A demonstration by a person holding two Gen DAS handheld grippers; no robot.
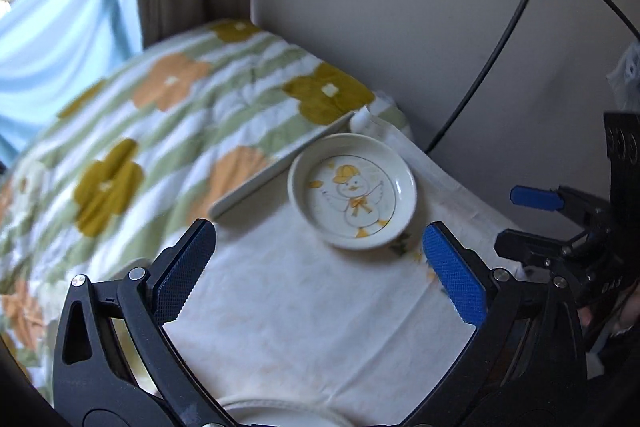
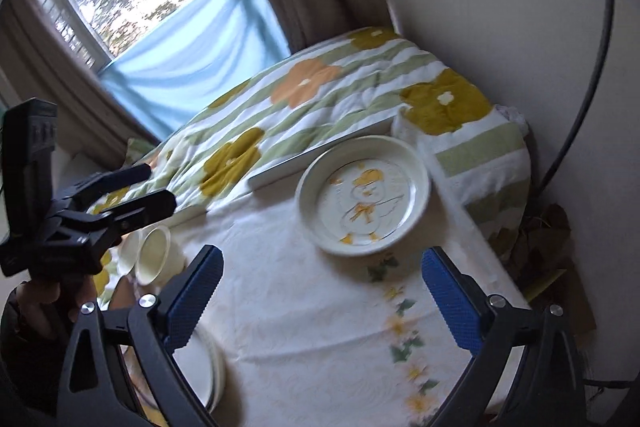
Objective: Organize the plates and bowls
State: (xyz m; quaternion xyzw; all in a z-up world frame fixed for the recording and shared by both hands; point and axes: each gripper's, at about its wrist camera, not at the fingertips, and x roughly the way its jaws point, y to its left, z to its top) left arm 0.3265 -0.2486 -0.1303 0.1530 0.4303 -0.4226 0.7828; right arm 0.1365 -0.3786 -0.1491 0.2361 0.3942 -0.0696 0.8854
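A small white dish with a yellow duck drawing (image 1: 353,191) sits on the white tablecloth (image 1: 304,307) at the far side; it also shows in the right wrist view (image 2: 364,196). My left gripper (image 1: 318,267) is open and empty, a little short of the dish. My right gripper (image 2: 322,291) is open and empty, also short of the dish. The right gripper shows at the right edge of the left wrist view (image 1: 532,223); the left gripper shows at the left of the right wrist view (image 2: 156,187). A white plate's rim (image 1: 276,409) lies under my left gripper. A white plate stack (image 2: 204,371) and two small cream bowls (image 2: 150,255) lie at the left.
A flowered quilt on a bed (image 1: 180,115) lies beyond the table. A flat white board (image 1: 276,171) rests along the table's far edge. A wall (image 1: 400,7) with a black cable (image 1: 480,79) stands at the right. A window and curtain (image 2: 160,7) are at the back.
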